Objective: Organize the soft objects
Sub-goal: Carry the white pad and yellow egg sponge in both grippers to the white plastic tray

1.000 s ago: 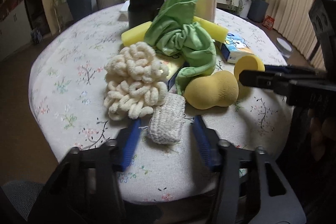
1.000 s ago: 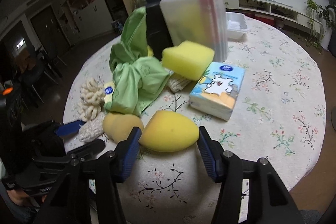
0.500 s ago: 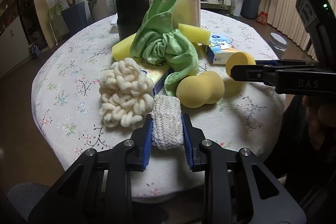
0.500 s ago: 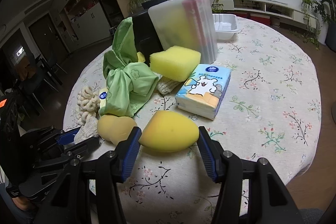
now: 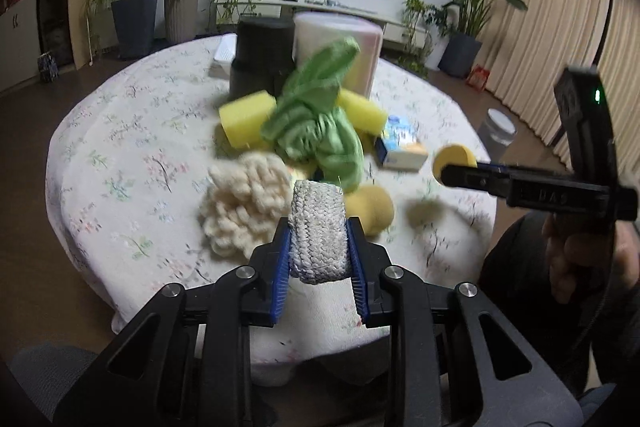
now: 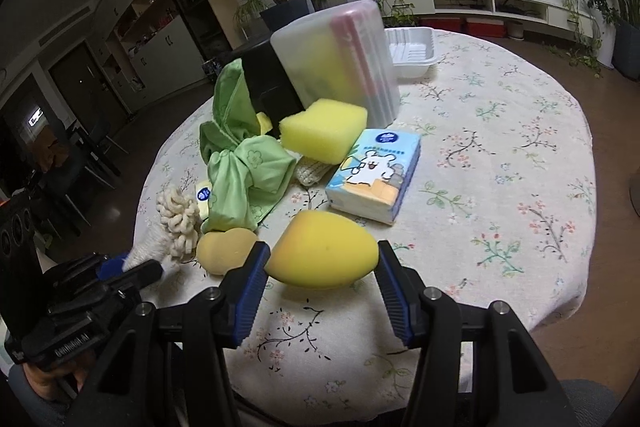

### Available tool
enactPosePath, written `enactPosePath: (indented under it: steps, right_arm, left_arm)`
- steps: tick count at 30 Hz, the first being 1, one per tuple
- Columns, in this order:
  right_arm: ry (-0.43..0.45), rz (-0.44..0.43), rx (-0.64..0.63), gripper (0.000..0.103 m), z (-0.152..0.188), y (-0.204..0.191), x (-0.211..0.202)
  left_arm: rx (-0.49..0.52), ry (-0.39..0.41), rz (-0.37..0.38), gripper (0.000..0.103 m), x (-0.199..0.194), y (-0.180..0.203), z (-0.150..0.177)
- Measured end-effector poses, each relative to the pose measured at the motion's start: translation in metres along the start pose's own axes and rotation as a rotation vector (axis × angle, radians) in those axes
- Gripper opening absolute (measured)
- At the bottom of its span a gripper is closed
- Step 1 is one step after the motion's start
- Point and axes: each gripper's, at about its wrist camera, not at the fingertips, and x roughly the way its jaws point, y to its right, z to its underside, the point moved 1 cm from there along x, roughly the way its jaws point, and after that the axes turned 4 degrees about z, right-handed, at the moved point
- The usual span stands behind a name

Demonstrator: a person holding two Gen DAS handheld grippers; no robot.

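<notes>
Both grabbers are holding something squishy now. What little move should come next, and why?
Probably carry them toward the containers at the back. The left gripper is shut on the white woven scrubber, already off the tablecloth, and the right gripper pinches the yellow egg-shaped sponge above its shadow. The clear plastic bin already seems to hold a yellow sponge.

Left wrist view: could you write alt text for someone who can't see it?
The left gripper clamps a white woven pad above a floral-clothed round table. Behind lie a cream chenille puff, green cloth and yellow sponges.
</notes>
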Motion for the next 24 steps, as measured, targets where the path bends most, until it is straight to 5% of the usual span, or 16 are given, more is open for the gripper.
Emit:
enactPosePath:
  steps: [5,17,24]
  right_arm:
    - [0.004,0.038,0.023,0.056,-0.010,0.017,-0.016]
    - [0.020,0.151,0.083,0.056,-0.039,0.073,-0.028]
    - [0.061,0.245,0.096,0.056,-0.069,0.112,-0.035]
  left_arm:
    - [-0.062,0.002,0.018,0.024,-0.007,-0.033,-0.024]
    - [-0.109,0.006,-0.073,0.024,-0.005,-0.103,-0.059]
    - [-0.106,0.031,-0.119,0.024,0.013,-0.147,-0.110]
